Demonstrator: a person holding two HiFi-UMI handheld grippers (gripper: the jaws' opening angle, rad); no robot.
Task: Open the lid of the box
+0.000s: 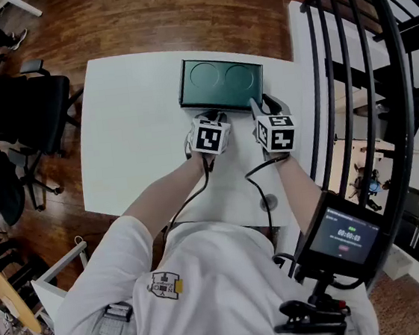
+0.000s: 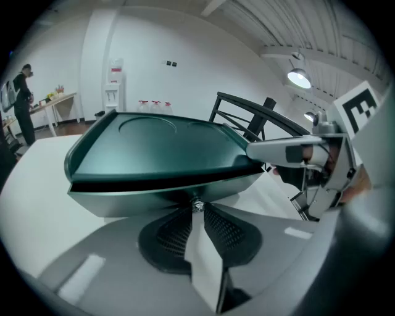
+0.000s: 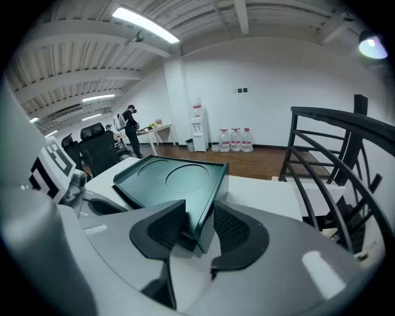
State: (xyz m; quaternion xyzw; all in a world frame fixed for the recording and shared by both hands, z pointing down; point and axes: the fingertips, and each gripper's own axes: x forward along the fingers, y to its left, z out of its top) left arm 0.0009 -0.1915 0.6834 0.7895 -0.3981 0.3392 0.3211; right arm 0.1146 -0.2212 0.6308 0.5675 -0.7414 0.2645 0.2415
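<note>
A dark green box [image 1: 221, 83] lies on the white table [image 1: 130, 134], its lid pressed with two round hollows. My left gripper [image 1: 208, 118] meets the middle of the near side. In the left gripper view its pads close together on a small shiny metal catch [image 2: 197, 207] just under the lid [image 2: 154, 148], where a dark seam separates lid and base. At the box's near right corner is my right gripper [image 1: 261, 108]. In the right gripper view that gripper [image 3: 199, 231] straddles the corner rim [image 3: 203, 210], with a gap left beside the left pad.
Black stair railings [image 1: 364, 70] rise close on the right of the table. Office chairs [image 1: 16, 117] stand on the wooden floor to the left. A screen device [image 1: 341, 238] hangs at the person's right hip. Water bottles and a person show far off in the gripper views.
</note>
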